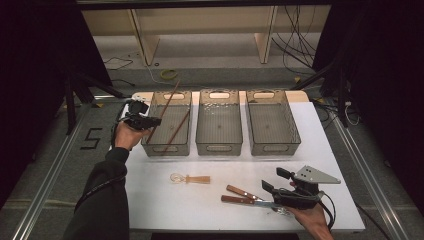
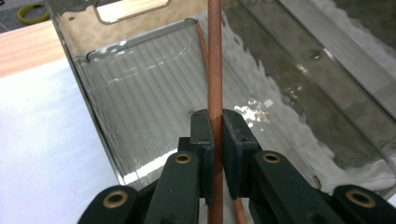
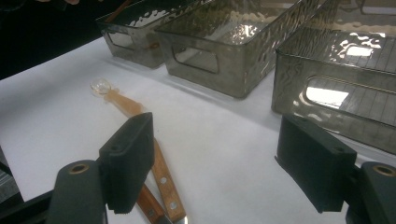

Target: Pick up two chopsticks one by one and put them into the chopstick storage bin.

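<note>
My left gripper (image 1: 151,121) is shut on a thin brown chopstick (image 1: 164,107) over the left clear bin (image 1: 186,141); the stick (image 2: 215,70) runs straight up between the pads (image 2: 202,140). A second chopstick (image 1: 179,127) lies slanted inside that bin. My right gripper (image 1: 276,180) hovers open near the table's front right, above two wooden-handled knives (image 1: 241,195). In the right gripper view the knife handles (image 3: 162,179) lie beside the left pad (image 3: 128,161), with nothing between the jaws. A small clear-bowled spoon with an amber handle (image 1: 190,178) lies mid-table.
Three clear plastic bins stand in a row at the back of the white table (image 1: 330,150): left, middle (image 1: 218,125) and right (image 1: 271,122). The middle and right bins look empty. Cables and a wooden shelf frame (image 1: 200,30) lie on the floor beyond the table.
</note>
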`<state>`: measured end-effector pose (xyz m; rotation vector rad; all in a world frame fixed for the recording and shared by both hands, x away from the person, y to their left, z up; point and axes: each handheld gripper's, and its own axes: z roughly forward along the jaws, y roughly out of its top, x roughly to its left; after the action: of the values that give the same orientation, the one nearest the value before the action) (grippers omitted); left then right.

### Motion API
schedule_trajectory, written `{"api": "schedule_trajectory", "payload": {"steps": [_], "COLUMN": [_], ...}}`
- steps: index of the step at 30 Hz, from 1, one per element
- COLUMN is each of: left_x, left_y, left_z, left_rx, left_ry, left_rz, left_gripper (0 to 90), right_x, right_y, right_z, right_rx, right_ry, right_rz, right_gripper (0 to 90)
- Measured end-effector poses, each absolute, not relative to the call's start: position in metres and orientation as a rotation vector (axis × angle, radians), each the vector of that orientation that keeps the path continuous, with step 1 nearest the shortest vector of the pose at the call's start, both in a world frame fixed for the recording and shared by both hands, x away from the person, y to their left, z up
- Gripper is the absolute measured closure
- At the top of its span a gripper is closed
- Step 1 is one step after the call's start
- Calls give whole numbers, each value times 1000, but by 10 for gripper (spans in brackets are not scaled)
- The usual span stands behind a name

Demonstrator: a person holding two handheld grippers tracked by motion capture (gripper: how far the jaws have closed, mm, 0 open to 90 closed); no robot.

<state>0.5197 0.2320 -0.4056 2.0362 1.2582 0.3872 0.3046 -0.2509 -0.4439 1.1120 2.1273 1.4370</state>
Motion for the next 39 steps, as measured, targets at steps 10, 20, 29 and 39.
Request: {"api": "schedule_trajectory", "payload": {"steps": [10,20,29,39], "left_x": [520,522,518,494], "left_y": [236,238,242,233], "left_z": [-414,-422,-411,-393], "left_rx": [2034,2041,1996,1965], "left_ry": [1288,1317,1292,1170], "left_rz": [366,339,329,300], "left_gripper": [828,816,604,390], "right_x": [305,304,305,304], "right_y": [-251,-251,-251,-251], "right_z": [-444,-444,-444,-444], "right_rx": [1113,1114,1113,1115], "right_ry": [2128,2127,2130,2129], "right_rz": [1435,1437,1434,1434], "right_gripper": [284,284,281,281]}}
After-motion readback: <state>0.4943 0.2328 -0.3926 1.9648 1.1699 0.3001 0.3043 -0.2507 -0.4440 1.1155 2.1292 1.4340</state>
